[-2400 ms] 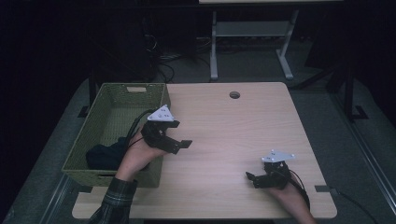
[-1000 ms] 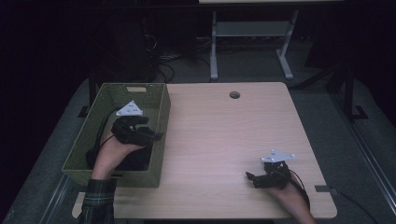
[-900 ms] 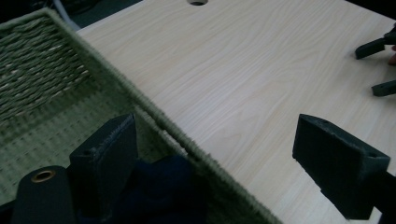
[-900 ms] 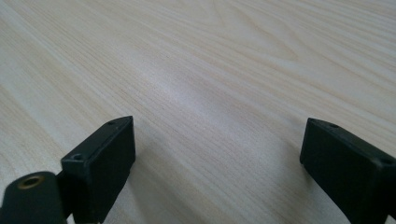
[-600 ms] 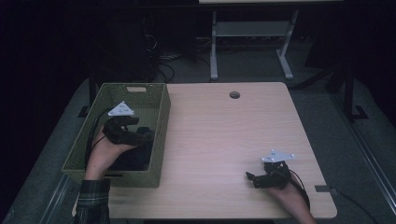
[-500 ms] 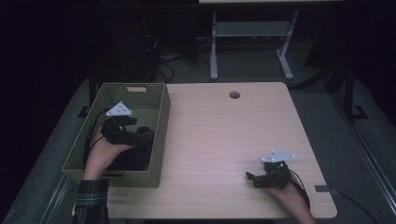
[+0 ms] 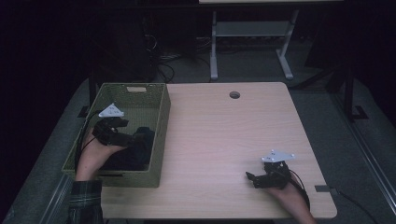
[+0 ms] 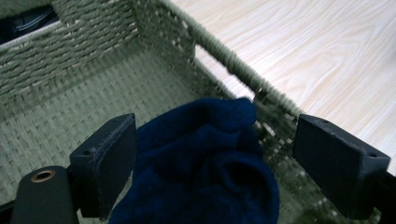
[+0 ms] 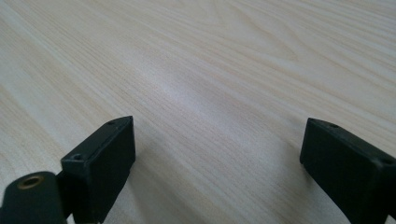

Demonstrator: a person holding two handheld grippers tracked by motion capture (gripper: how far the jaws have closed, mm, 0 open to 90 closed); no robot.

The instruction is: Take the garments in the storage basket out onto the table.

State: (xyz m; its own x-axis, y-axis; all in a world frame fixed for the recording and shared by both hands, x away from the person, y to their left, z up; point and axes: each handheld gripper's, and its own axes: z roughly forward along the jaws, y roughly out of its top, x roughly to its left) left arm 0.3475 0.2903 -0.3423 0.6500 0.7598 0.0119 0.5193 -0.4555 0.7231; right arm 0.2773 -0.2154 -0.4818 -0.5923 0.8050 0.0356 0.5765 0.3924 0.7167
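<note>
- A dark navy cloth (image 8: 205, 163), soft and fleecy, lies crumpled in loose folds on the floor of the green woven basket (image 7: 154, 140)
- It sits in the near half of the basket, bunched up against the wall on the desk's side
- The basket is rectangular and open-topped, and stands at the left edge of the desk (image 7: 224, 135)

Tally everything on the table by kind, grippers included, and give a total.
Woven green basket: 1
Dark blue cloth, lying in the basket: 1
Grippers: 2, the left gripper open over the cloth, the right gripper open over the bare wooden table
Total: 4
</note>
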